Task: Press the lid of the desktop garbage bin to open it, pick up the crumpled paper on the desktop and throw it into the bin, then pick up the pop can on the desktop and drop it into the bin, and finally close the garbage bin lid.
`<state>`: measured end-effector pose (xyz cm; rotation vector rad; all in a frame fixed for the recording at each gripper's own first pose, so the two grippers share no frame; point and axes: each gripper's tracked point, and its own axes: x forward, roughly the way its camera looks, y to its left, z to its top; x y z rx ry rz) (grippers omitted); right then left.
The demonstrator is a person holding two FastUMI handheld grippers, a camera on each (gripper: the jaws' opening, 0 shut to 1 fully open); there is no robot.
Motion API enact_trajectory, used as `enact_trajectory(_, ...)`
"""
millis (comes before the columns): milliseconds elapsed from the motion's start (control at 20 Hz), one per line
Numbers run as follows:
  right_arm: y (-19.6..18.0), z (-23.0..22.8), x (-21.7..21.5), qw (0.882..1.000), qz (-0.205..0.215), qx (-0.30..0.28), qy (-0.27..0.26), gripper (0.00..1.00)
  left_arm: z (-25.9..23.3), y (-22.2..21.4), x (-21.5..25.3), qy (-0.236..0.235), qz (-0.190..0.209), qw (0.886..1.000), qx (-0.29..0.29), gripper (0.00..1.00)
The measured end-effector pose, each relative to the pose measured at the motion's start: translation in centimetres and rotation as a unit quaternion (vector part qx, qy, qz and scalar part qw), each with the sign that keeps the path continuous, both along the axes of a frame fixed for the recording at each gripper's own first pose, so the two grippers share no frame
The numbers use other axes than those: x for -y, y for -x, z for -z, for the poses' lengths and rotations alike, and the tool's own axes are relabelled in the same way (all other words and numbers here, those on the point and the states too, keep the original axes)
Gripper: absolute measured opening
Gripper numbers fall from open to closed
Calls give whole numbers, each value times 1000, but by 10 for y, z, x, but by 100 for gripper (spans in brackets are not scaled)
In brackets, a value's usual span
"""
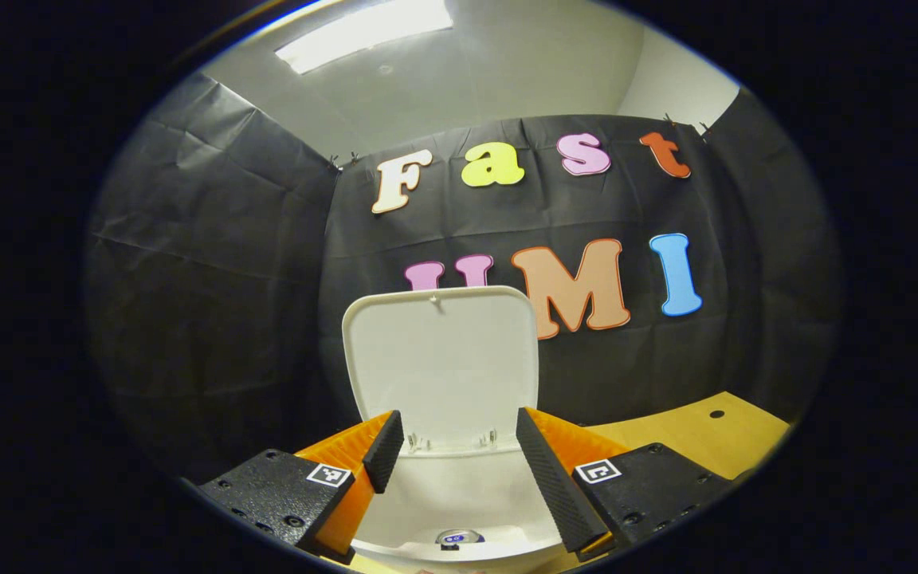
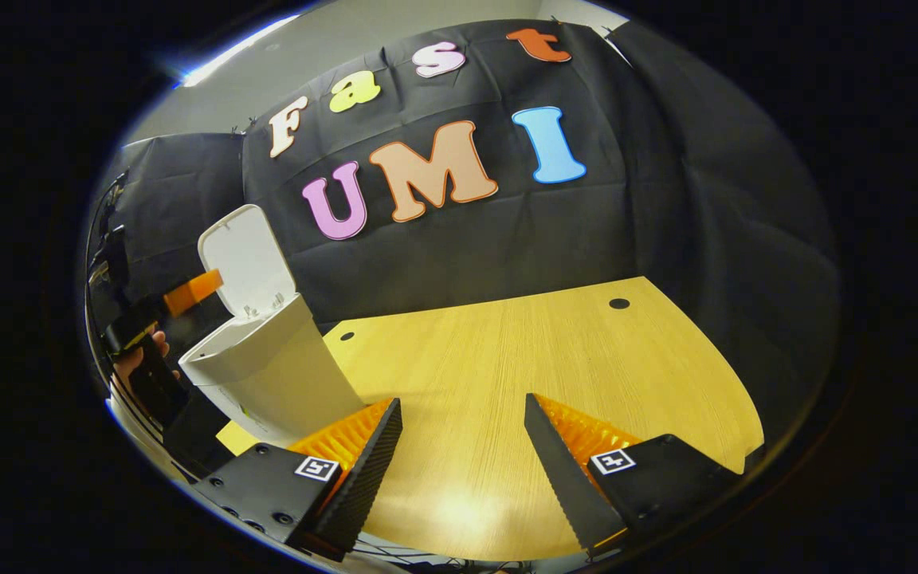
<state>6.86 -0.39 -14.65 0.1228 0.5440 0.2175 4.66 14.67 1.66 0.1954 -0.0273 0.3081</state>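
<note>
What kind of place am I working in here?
Probably a staged recording booth, not a home: black cloth wall draped behind a light wooden desktop, holding a white plastic desktop bin with its lid up.

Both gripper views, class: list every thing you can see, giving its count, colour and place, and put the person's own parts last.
garbage bin: one, white, at the left part of the table, seen in the right gripper view.
lid: one, white, raised upright at the back of the bin.
pop can: one, silvery top with blue, lying inside the bin, seen in the left gripper view.
table: one, light wood, with small dark holes near its far edge.
booth wall: black cloth, behind the table.
left claw: one, open, above the bin's mouth.
right claw: one, open, over bare table.
hand: one, holding the left claw beside the bin.
</note>
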Motion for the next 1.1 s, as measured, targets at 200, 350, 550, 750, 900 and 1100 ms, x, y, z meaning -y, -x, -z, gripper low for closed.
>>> enact_trajectory(200, 1, 2, 2, 1000, 6, -2, 0, 98, -46, -20, 2, 25, 17, 999, 42, 86)
enact_trajectory(350, 1, 3, -1, 1000, 4, -5, -7, 98, -81, -41, -10, 33, 13, 998, 55, 86)
enact_trajectory(550, 1, 3, -4, 999, 5, -9, -33, 99, -102, -67, -31, 50, -7, 997, 50, 89)
enact_trajectory(750, -2, 2, 0, 999, 12, -8, -37, 98, -95, -89, -49, 45, -17, 998, 28, 89)
enact_trajectory(900, -3, 5, -3, 999, 10, -13, -40, 98, -81, -93, -56, 40, -28, 999, 7, 89)
enact_trajectory(1100, -1, 8, -5, 999, 8, -16, -46, 98, -82, -86, -44, 24, -21, 999, 25, 91)
